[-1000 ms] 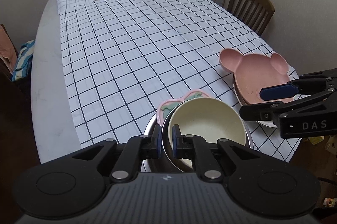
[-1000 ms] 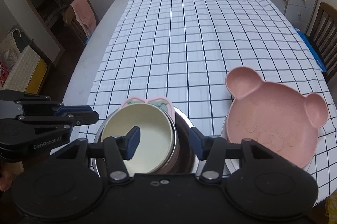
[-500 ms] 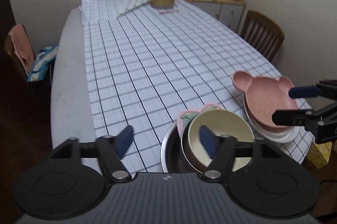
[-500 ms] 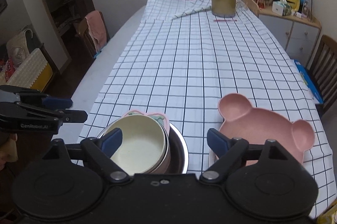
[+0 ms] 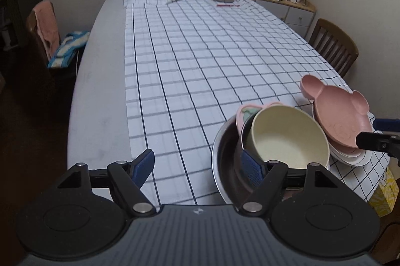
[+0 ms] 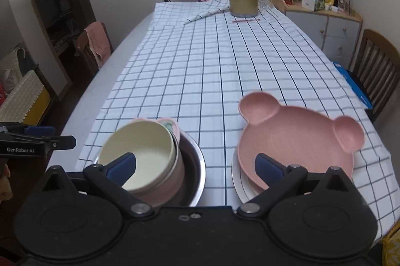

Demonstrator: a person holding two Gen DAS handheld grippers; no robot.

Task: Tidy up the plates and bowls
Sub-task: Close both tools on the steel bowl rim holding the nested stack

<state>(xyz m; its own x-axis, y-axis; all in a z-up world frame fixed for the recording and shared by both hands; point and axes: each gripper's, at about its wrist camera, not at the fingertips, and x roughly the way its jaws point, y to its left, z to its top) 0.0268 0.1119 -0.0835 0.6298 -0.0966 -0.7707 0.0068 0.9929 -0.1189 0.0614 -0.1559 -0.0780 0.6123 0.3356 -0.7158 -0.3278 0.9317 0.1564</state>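
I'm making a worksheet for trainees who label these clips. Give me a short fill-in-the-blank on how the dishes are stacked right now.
1. The cream bowl sits nested inside a pink bowl, and both rest in the ____ bowl.
2. The pink plate is shaped like a ____ head.
3. That plate lies on top of a ____ plate.
4. Both grippers, left and right, are ____.

Missing words: metal; bear; white; open

Left claw [image 5: 197, 169] spread wide and holding nothing, right claw [image 6: 196, 166] likewise spread wide, both level, side by side
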